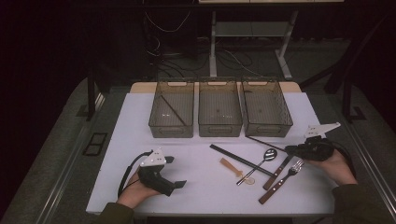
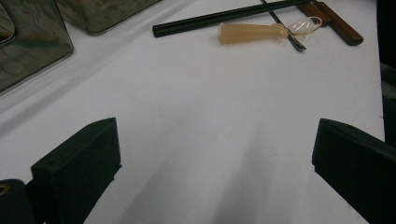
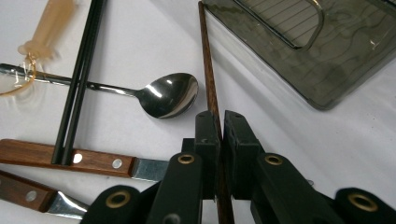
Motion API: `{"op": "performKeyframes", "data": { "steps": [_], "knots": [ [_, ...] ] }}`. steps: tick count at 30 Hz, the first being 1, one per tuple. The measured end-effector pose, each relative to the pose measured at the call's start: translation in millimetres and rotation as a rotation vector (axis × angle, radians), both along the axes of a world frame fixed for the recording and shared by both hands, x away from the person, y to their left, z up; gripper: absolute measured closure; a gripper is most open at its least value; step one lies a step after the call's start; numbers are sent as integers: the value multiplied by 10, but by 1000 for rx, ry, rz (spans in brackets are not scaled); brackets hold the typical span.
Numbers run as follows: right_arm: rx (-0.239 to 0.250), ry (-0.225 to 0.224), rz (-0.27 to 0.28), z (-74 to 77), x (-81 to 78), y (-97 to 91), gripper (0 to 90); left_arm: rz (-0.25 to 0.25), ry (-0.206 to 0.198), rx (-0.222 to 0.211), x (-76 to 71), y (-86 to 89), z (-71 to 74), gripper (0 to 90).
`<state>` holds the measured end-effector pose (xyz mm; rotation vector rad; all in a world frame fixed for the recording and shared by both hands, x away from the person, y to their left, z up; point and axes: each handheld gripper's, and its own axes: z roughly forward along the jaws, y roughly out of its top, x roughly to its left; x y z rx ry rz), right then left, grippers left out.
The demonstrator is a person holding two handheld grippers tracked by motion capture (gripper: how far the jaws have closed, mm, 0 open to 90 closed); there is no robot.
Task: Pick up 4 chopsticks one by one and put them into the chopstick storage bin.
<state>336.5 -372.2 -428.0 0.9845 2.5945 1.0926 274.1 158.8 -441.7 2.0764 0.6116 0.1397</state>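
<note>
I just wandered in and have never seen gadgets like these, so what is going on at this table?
A person sits at a white table with a hand-held gripper in each hand. The right gripper has closed on a brown wooden chopstick lying beside the rightmost of three clear bins. The left gripper rests open on the table, holding nothing. Loose cutlery lies between them: black chopsticks, a metal spoon, a fork, a wooden-handled knife and a small amber plastic spoon. One chopstick already lies in the left bin.
</note>
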Motion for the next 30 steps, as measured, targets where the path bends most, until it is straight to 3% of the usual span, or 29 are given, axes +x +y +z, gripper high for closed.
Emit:
{"op": "performKeyframes", "data": {
  "steps": [14, 30],
  "knots": [
    [45, 10, -7, 93, -64, -46, 848, -2, -2, -3, -3, 0, 4, 8],
    [89, -27, 19, 211, -153, -15, 848, -3, -1, -6, -1, 4, 4, 8]
  ]
}}
